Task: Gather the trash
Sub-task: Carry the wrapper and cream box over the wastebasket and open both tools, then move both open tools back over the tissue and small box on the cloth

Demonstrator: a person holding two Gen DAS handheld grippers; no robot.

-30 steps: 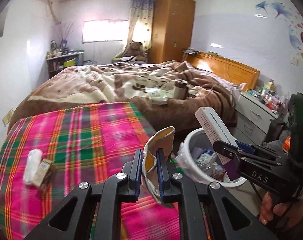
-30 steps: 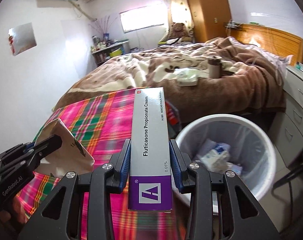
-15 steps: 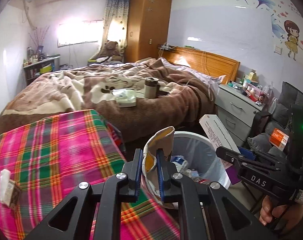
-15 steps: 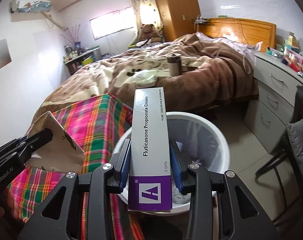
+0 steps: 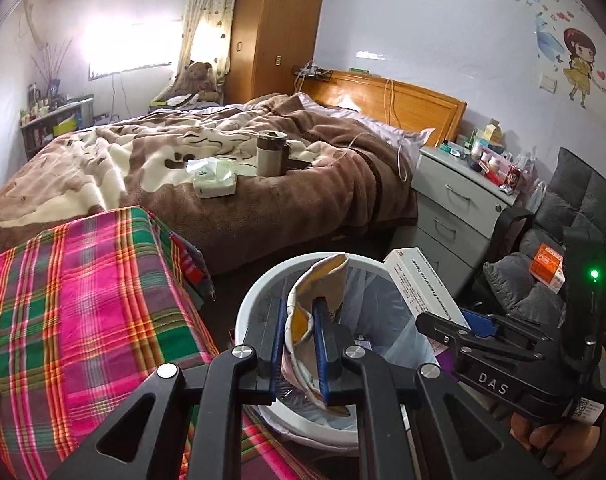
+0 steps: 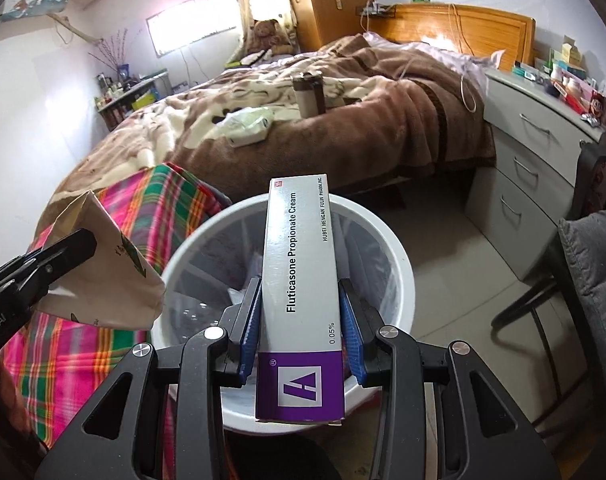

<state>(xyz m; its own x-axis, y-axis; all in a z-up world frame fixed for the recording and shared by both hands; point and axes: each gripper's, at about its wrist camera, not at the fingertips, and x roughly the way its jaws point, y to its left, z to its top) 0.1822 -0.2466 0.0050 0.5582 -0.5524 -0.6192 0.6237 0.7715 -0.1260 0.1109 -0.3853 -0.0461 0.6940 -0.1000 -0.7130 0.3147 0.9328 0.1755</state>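
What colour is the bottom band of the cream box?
Purple, with a white logo; the grey cardboard cream box shows best from the right wrist.

The box (image 6: pixel 299 292) at the centre of the right wrist view reads "Fluticasone Propionate Cream" along its length, with "HUBEI HENGAN FULIN PHARM.INC." in small print beside it, "0.05%" lower down, and a white "A" logo with an ® mark on its purple end. At the lower right of the left wrist view, the right claw (image 5: pixel 437 326) carries "DAS". At the left edge of the right wrist view, the left claw (image 6: pixel 69 246) shows "obot.AI", cut off by the frame.
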